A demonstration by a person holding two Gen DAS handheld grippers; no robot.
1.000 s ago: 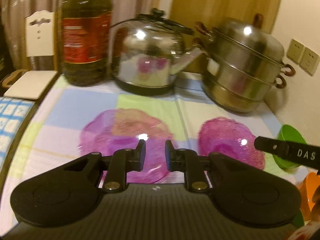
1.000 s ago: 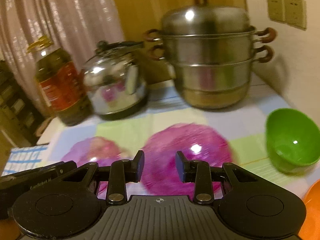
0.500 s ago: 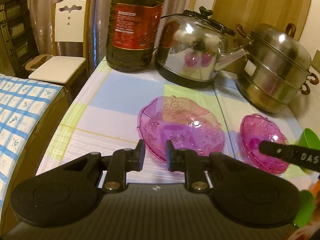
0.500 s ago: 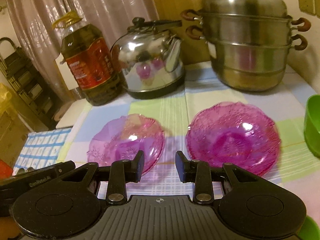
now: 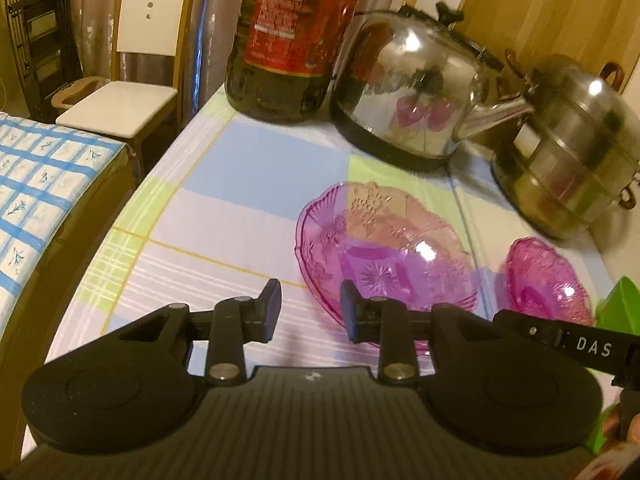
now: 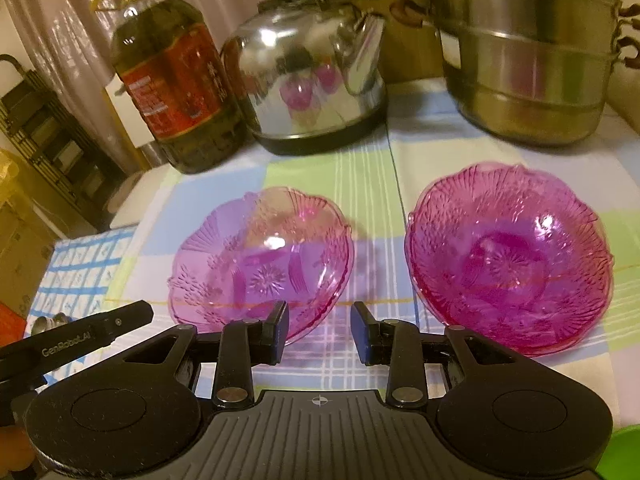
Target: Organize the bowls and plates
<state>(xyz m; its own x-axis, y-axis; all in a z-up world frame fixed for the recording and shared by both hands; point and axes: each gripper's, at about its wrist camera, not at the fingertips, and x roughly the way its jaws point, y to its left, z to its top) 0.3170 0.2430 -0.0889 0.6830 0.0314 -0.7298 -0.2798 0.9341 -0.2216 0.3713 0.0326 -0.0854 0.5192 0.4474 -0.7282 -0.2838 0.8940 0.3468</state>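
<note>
Two pink cut-glass bowls sit side by side, apart, on the checked pastel tablecloth (image 6: 360, 184): the paler left bowl (image 6: 262, 260) and the deeper pink right bowl (image 6: 508, 260). The left gripper (image 5: 310, 308) hovers at the left bowl's near rim, jaws opening, empty. The right gripper (image 6: 320, 328) hangs between the bowls, partly open, holding nothing.

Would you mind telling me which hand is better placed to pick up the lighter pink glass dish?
Left: the left gripper sits at the lighter pink glass dish near rim, fingers opening, nothing between them.
</note>
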